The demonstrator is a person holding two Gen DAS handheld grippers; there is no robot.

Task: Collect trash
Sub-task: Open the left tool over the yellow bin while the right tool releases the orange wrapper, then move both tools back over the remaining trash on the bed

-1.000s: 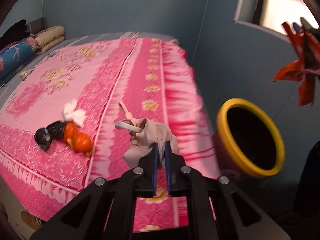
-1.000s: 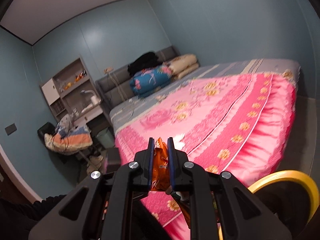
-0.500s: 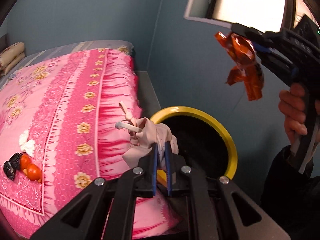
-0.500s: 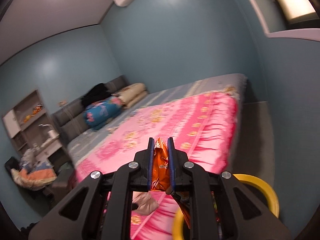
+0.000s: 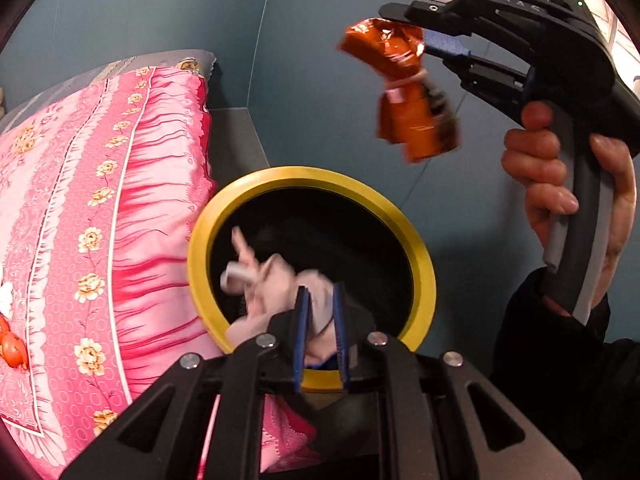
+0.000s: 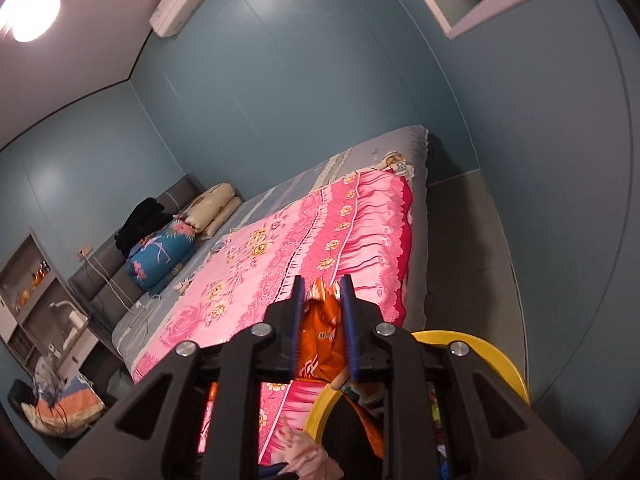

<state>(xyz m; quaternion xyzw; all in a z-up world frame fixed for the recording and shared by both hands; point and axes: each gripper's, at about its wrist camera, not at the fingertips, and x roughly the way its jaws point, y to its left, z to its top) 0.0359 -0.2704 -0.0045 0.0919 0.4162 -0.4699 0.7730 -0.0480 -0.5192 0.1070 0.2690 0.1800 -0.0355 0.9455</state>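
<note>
My left gripper (image 5: 319, 332) is over the mouth of the yellow-rimmed bin (image 5: 420, 264), its jaws slightly parted around a crumpled pinkish-white tissue wad (image 5: 272, 280) that looks blurred. My right gripper (image 5: 430, 46) is above and right of the bin, holding an orange snack wrapper (image 5: 408, 92) that hangs down. In the right wrist view the right gripper (image 6: 322, 316) has the wrapper (image 6: 320, 340) between its blue pads; the bin rim (image 6: 504, 364) is below and the tissue (image 6: 312, 456) shows at the bottom.
The bed with a pink floral cover (image 5: 80, 200) stands left of the bin. Orange fruit scraps (image 5: 10, 350) lie on it at the far left edge. Grey floor (image 6: 468, 248) runs between bed and blue wall. Pillows (image 6: 208, 208) are at the headboard.
Both grippers have swung from the bed toward the bin. My left gripper is now over the bin mouth and its jaws have parted a little. The right gripper with the wrapper came closer.
</note>
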